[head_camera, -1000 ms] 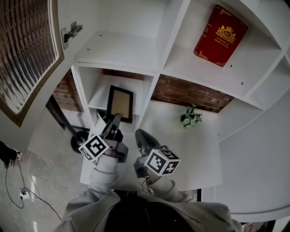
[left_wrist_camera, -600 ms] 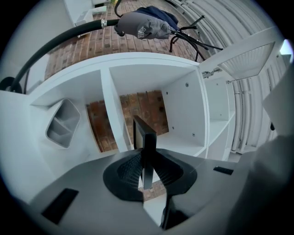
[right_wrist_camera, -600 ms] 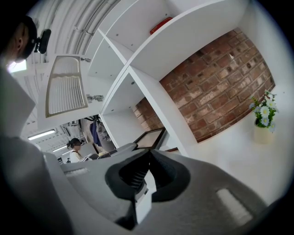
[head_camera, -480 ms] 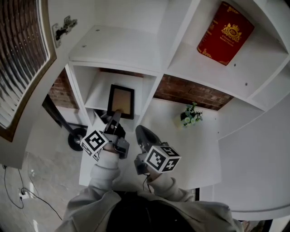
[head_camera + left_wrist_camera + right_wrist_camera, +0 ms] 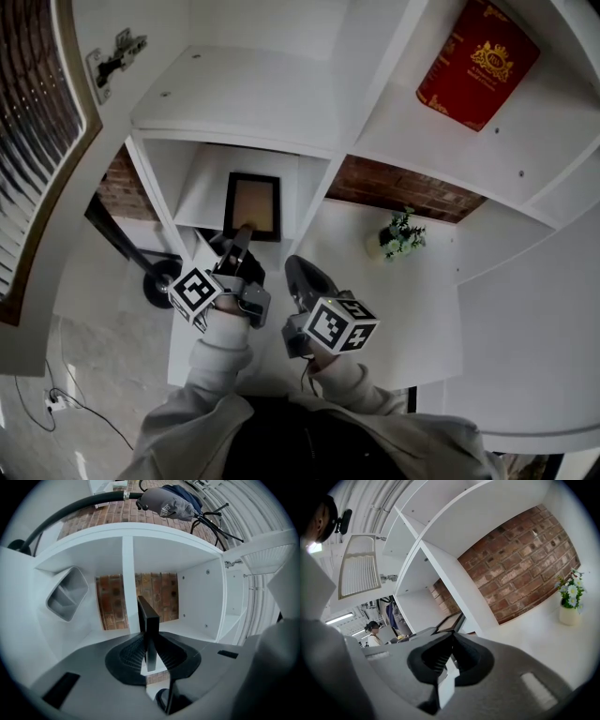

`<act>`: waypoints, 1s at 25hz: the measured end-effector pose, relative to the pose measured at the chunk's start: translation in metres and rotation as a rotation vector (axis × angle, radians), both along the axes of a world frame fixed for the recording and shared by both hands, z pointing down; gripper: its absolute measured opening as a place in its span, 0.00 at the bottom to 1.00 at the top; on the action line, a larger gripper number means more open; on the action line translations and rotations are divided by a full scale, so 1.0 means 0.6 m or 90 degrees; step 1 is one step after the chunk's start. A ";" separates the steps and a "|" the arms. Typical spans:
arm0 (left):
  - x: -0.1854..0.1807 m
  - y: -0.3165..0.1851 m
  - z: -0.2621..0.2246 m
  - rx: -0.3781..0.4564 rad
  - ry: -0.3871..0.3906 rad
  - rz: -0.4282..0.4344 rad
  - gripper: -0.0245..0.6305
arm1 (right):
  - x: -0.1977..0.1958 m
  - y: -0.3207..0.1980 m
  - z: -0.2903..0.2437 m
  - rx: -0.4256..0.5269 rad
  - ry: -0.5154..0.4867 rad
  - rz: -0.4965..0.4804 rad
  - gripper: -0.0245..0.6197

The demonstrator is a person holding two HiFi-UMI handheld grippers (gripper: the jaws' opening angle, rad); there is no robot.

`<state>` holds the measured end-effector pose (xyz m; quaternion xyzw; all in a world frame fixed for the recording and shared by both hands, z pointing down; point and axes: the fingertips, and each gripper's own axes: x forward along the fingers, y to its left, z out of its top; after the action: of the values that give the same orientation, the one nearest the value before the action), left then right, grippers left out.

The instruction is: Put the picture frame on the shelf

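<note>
picture frame: upright in lower-left shelf compartment, squarer to it than a second ago | left gripper: narrow, clamped on frame's lower edge | right gripper: jaws together, empty, alongside | judgement: nearly seated, release pending

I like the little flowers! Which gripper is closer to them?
Right. The right gripper is in front of the flowers' cubby; the left gripper is at the next cubby, holding the picture frame.

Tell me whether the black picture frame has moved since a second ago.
Yes, slightly: the black rectangular picture frame has rolled straighter, its top edge now nearly parallel to the white shelf board above it.
</note>
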<state>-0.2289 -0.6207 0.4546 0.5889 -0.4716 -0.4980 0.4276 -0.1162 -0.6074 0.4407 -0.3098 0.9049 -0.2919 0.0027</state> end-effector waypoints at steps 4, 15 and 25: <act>0.001 -0.001 0.005 -0.006 0.017 -0.001 0.15 | -0.004 -0.005 0.003 -0.002 -0.004 0.000 0.04; 0.001 -0.001 0.000 -0.005 0.005 -0.012 0.15 | -0.007 -0.008 0.007 -0.006 -0.005 -0.002 0.04; 0.002 0.003 -0.020 0.031 0.026 -0.001 0.28 | -0.005 0.002 0.004 -0.005 -0.003 -0.001 0.04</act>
<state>-0.2275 -0.6192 0.4426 0.5883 -0.4513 -0.5214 0.4222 -0.1190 -0.6061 0.4430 -0.3083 0.9040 -0.2962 0.0030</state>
